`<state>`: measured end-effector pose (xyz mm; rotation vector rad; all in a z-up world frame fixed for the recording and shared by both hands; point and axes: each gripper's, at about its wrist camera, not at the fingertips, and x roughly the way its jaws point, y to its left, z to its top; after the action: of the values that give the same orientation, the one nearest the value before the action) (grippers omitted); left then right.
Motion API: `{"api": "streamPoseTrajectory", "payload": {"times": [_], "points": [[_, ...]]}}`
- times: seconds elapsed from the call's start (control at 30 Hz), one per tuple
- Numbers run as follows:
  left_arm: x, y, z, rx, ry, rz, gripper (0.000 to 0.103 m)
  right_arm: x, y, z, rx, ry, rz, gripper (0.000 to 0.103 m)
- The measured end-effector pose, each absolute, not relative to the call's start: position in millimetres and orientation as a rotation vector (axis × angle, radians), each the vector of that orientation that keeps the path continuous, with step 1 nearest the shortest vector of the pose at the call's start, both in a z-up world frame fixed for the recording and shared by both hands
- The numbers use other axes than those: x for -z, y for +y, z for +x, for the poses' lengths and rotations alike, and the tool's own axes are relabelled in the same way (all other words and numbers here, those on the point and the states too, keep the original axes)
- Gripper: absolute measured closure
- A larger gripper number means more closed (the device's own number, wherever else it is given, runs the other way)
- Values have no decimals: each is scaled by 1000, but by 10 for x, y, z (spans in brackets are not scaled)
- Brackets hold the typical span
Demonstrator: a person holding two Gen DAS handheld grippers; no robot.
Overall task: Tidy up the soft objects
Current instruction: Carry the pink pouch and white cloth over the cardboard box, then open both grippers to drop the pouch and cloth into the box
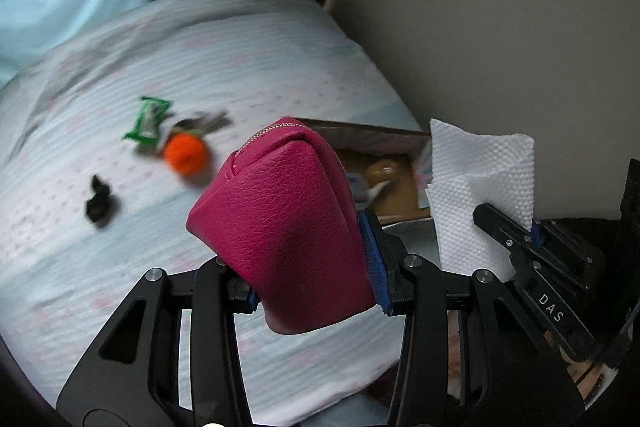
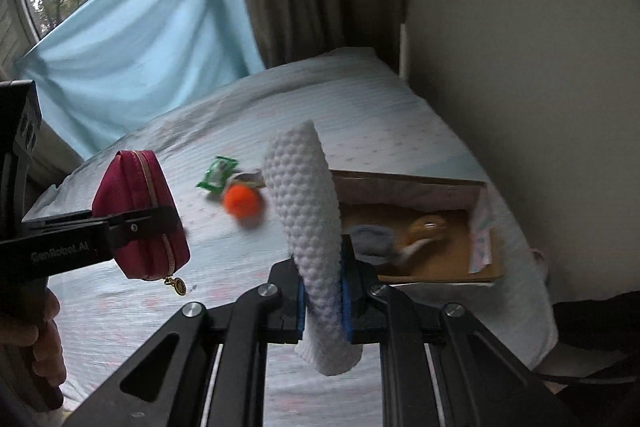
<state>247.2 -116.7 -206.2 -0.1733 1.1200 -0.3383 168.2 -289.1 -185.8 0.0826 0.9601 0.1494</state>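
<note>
A pink zip pouch (image 1: 280, 223) hangs in the air in the middle of the frame, tipped on its side. A white bumpy paper towel (image 2: 308, 211) stands up, folded. An orange fluffy ball (image 1: 186, 151) lies on the bed.

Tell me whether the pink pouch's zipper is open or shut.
Shut, where visible: the pink pouch shows its zipper teeth meeting down to the pull at the bottom.

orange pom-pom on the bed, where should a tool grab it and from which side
Pinch the round orange pom-pom across its fuzzy middle, coming from above. Close on its near and far sides: the green packet and the keys crowd its upper edge.
</note>
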Motion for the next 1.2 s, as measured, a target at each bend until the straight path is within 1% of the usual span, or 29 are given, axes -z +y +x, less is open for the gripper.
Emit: {"api": "streamPoseTrajectory", "payload": {"times": [0.13, 0.27, 0.5, 0.87, 1.03, 1.2], "points": [[2176, -1732, 2662, 340, 1144, -171, 65, 1981, -3363, 1830, -148, 994, 107, 91], [2413, -2246, 2950, 330, 1183, -170, 65, 2188, -3839, 2039, -152, 1039, 127, 91], [2925, -2773, 3428, 288, 1269, -178, 65, 2585, -4352, 2424, -172, 1122, 140, 91], [3702, -2948, 4040, 192, 1417, -170, 65, 3292, -4468, 2811, -199, 1233, 57, 90], [3927, -2948, 4153, 185, 1463, -145, 65, 3605, -4461, 2890, -200, 1281, 76, 90], [4053, -2986, 4233, 192, 1484, -87, 64, 3755, -4409, 2876, -208, 1292, 65, 90]]}}
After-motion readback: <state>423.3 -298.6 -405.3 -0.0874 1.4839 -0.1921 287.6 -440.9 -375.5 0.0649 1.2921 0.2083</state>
